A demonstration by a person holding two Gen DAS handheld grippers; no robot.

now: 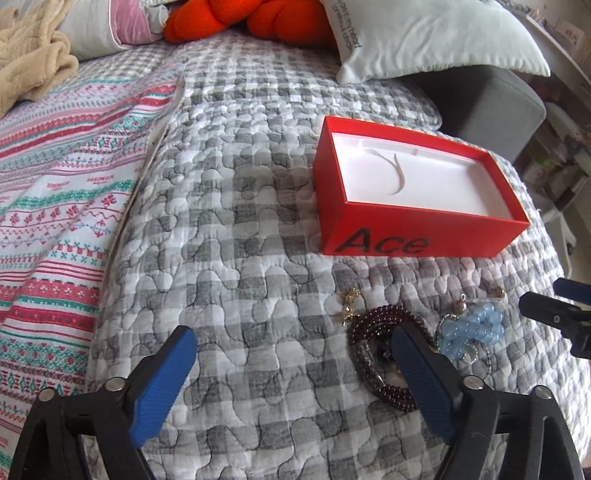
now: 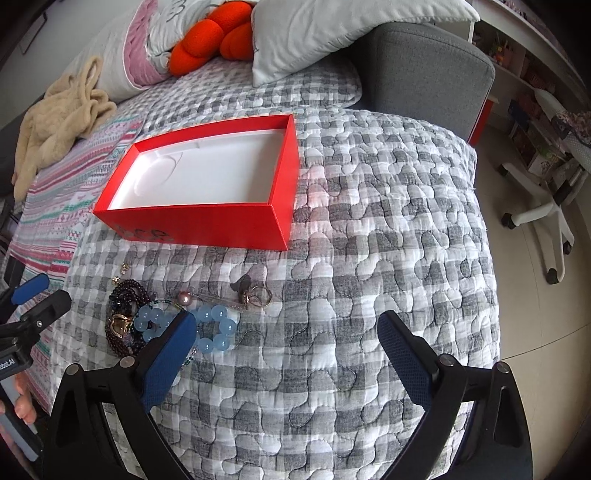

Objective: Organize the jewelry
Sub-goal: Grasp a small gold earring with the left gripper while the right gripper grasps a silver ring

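A grey checked quilt [image 2: 369, 236] is spread over the bed, and an open red box [image 2: 207, 221] with a white lining is set on it, marked "Ace" on its near wall. No jewelry is seen inside the box. Near the box, on the quilt, a small pile of jewelry is laid: a dark red bead bracelet [image 1: 373, 325], a pale blue bead bracelet [image 2: 218, 328] just to its right and touching it, a ring [image 2: 258, 295] farther right, and a small gold piece [image 1: 349, 301] on the far left of the pile.

The left gripper [image 1: 293, 338] is held with its jaws wide apart over the quilt, its right finger in front of the dark bracelet; nothing is clamped. The right gripper [image 2: 286, 326] is likewise held apart, its left finger over the blue bracelet, nothing gripped.

Pillows [image 2: 332, 29] and an orange cushion [image 2: 214, 33] are seen at the far end.
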